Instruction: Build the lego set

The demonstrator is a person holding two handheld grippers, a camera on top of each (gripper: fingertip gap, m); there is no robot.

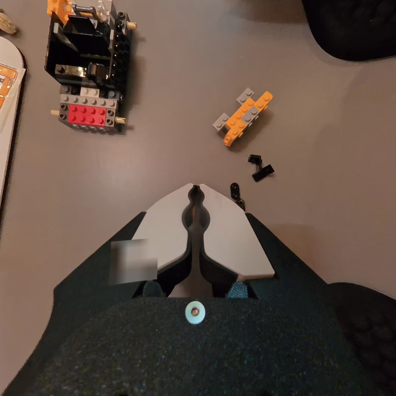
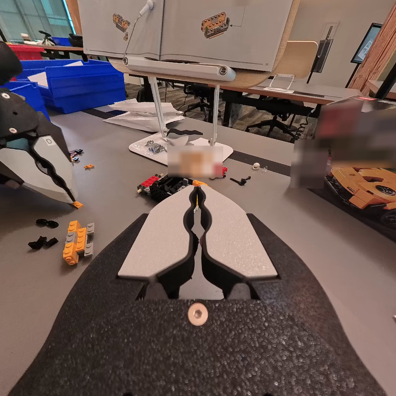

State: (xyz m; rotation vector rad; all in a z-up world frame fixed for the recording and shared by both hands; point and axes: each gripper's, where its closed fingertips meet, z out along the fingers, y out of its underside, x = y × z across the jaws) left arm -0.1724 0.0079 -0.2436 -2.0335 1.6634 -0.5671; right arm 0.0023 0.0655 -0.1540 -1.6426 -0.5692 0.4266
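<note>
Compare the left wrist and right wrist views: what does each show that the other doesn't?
Left wrist only: a top-down look at the black chassis interior, with its red plate nearest the camera.

Right wrist only: the left tool pinching a small orange piece, the open instruction booklet on its stand, blue bins, and the set's box.

Both: the grey table, the chassis, the orange-and-grey subassembly, and loose black pieces beside it.

The left wrist view looked steeply down, close to the table [image 1: 171, 150]; the right faced forward, low. Both showed the orange-grey assembly [image 1: 244, 115] [image 2: 78, 242].
</note>
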